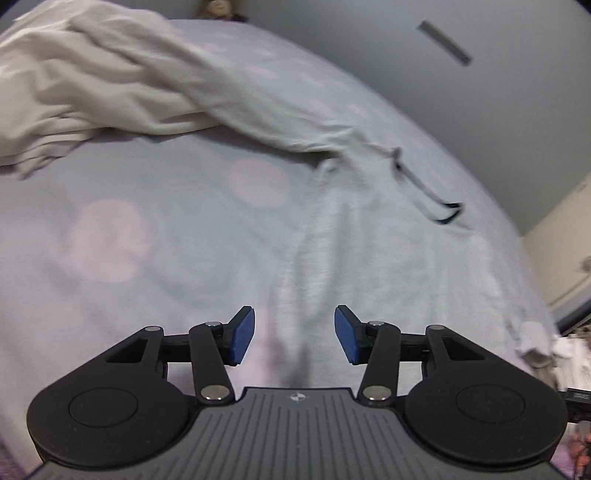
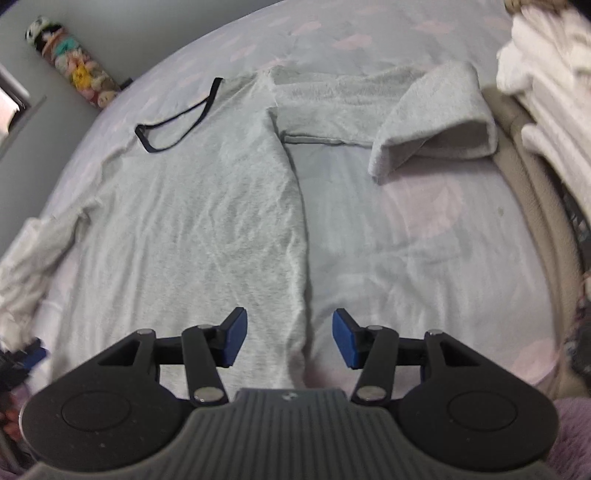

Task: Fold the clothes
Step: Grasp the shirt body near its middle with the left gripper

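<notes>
Where it lies flat, grey garment point(image 2: 207, 221) beneath parted right fingers point(image 2: 234, 341).

The white pile point(image 2: 546, 74) is cut off by the right edge. The shirt's point(image 2: 184, 206) left sleeve point(image 2: 33, 251) is blurred. The toy point(image 1: 219, 8) is cut off at the top edge.

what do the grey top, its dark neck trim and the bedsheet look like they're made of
Grey long-sleeved top: looks like soft heathered cotton jersey, matte, with fine creases and a fleecier-looking turned sleeve.
Dark neck trim: seems a thin navy or black woven or ribbed binding; too small to be sure.
Bedsheet: likely smooth woven cotton, matte, pale blue with faint pink patches and shallow wrinkles.
</notes>
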`<state>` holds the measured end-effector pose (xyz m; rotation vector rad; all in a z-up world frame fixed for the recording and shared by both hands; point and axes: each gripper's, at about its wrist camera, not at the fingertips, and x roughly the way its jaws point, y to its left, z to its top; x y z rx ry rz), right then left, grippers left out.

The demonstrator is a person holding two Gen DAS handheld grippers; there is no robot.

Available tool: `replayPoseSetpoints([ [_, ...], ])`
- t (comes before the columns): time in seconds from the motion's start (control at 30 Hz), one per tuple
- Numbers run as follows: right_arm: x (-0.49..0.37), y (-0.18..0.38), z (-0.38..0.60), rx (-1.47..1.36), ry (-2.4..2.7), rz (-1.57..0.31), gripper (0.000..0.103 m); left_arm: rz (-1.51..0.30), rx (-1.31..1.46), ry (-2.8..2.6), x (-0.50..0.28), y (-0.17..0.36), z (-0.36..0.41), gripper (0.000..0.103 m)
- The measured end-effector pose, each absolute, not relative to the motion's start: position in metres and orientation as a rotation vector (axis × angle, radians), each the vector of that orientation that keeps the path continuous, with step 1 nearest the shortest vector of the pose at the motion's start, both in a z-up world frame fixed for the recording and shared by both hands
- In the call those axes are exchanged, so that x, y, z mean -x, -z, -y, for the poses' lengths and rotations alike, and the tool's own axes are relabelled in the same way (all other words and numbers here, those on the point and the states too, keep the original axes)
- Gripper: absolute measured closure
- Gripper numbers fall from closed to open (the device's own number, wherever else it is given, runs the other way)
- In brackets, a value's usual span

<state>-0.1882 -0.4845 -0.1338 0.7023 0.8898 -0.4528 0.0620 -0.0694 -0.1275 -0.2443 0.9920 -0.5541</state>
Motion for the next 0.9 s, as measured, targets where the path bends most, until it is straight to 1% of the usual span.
replayPoseSetpoints([
  [0.23, 0.196, 0.141, 0.497, -0.783, 0.507, -0.896, 0.048, -1.085, 0.146, 0.505, -0.055, 0.145, 0.069, 0.06],
  [0.33, 0.194, 0.14, 0.494, -0.761, 0.501, -0.9, 0.048, -1.074, 0.094, 0.541, -0.047, 0.147, 0.079, 0.06],
  [0.57, 0.191, 0.142, 0.492, -0.752, 0.499, -0.911, 0.048, -0.985, -0.183, 0.537, -0.028, 0.153, 0.117, 0.059],
  [0.63, 0.19, 0.144, 0.493, -0.756, 0.503, -0.924, 0.048, -0.968, -0.207, 0.535, -0.024, 0.152, 0.12, 0.059],
  [0.7, 0.189, 0.146, 0.493, -0.758, 0.499, -0.954, 0.048, -0.974, -0.167, 0.559, -0.025, 0.15, 0.115, 0.071],
  [0.77, 0.19, 0.149, 0.493, -0.766, 0.486, -0.989, 0.049, -0.99, -0.114, 0.586, -0.028, 0.149, 0.109, 0.073],
  [0.87, 0.188, 0.153, 0.492, -0.772, 0.44, -1.041, 0.049, -1.009, -0.046, 0.591, -0.033, 0.15, 0.102, 0.074],
  [0.9, 0.187, 0.154, 0.491, -0.77, 0.427, -1.06, 0.052, -1.011, -0.041, 0.589, -0.034, 0.15, 0.101, 0.076],
])
